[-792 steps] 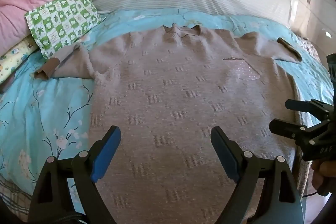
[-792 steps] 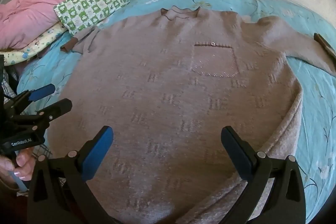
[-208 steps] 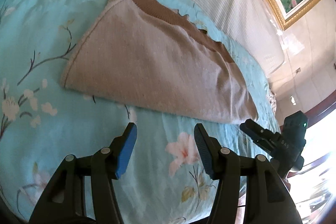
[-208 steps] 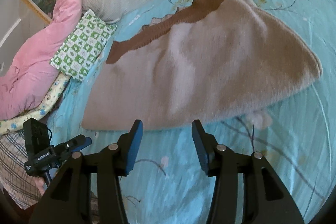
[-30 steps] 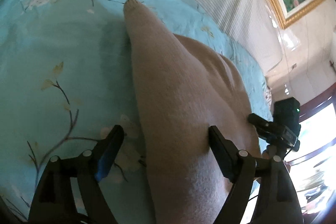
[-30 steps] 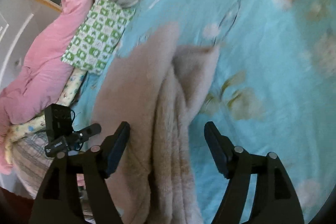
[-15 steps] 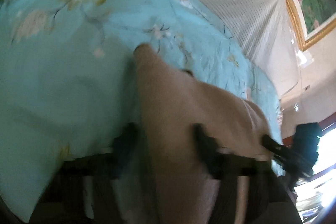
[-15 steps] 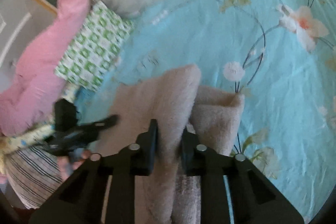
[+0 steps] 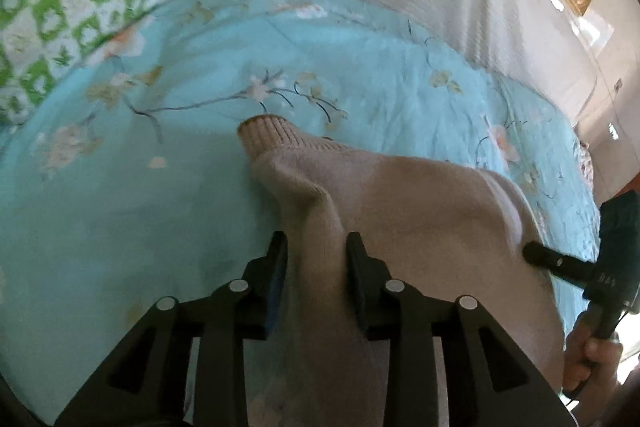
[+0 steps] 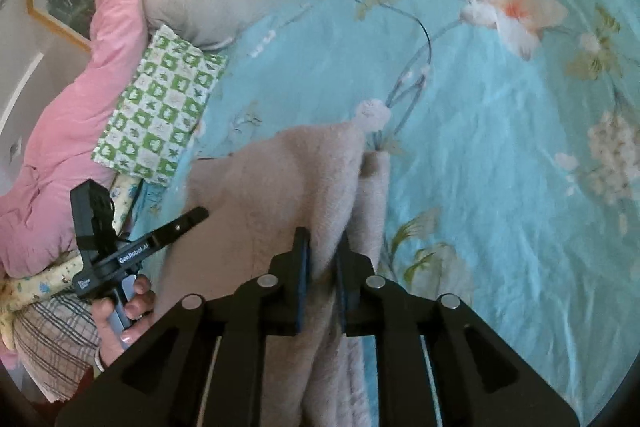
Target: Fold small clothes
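Both grippers, L [image 9: 316,267] & R [image 10: 322,259], clamped on bunched folds of beige sweater [image 9: 420,211], lying on teal floral bed [image 9: 120,207]. Ribbed cuff [image 9: 266,135] toward pillow [image 10: 160,115]; lifted off bed or not, unclear.

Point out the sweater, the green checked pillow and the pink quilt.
sweater [image 9: 420,203]: left wrist view, on the flat knit beside the ribbed edge.
green checked pillow [image 10: 160,115]: right wrist view, middle of its checked cover.
pink quilt [image 10: 68,131]: right wrist view, on its bulging middle fold.
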`<state>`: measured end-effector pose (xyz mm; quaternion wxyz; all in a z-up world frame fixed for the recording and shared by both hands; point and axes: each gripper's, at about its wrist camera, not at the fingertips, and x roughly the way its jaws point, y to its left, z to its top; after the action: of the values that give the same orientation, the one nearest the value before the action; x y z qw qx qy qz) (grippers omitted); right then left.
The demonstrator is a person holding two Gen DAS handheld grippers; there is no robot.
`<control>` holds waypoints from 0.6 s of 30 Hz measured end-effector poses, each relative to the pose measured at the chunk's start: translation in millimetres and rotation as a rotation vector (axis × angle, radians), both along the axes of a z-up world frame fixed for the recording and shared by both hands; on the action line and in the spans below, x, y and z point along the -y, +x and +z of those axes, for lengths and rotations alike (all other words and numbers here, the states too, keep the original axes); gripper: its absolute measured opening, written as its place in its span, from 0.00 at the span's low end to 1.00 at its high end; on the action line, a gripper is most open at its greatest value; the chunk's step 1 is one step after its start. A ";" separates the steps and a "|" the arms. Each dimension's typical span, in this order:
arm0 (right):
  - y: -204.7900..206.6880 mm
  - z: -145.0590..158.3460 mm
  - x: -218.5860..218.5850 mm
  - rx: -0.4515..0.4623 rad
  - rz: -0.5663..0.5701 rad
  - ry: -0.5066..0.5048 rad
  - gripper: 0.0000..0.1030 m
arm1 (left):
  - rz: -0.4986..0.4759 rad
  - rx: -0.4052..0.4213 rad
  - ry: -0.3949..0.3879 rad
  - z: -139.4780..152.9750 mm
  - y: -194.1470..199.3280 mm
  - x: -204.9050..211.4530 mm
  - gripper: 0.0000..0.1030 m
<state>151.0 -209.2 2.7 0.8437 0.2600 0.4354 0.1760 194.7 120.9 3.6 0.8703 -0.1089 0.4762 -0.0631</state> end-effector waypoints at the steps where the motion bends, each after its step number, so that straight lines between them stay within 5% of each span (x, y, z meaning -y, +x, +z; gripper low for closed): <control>1: -6.6 7.5 0.9 0.012 -0.005 -0.018 0.22 | 0.005 0.010 0.005 5.7 -10.0 -2.6 0.38; 5: -43.4 29.3 -1.4 0.066 0.010 -0.027 0.30 | -0.005 0.055 0.005 26.1 -63.1 -4.6 0.52; 11: -112.2 29.0 -8.4 0.092 0.039 -0.048 0.48 | -0.081 0.066 0.053 24.4 -160.8 16.4 0.59; 18: -160.6 9.5 -14.1 0.098 0.039 -0.081 0.48 | -0.143 0.050 0.056 -0.6 -226.6 38.9 0.69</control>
<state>-9.6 -195.2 12.2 0.8704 0.2082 0.4051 0.1871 -31.9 82.0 3.0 0.8780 -0.0485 0.4622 -0.1143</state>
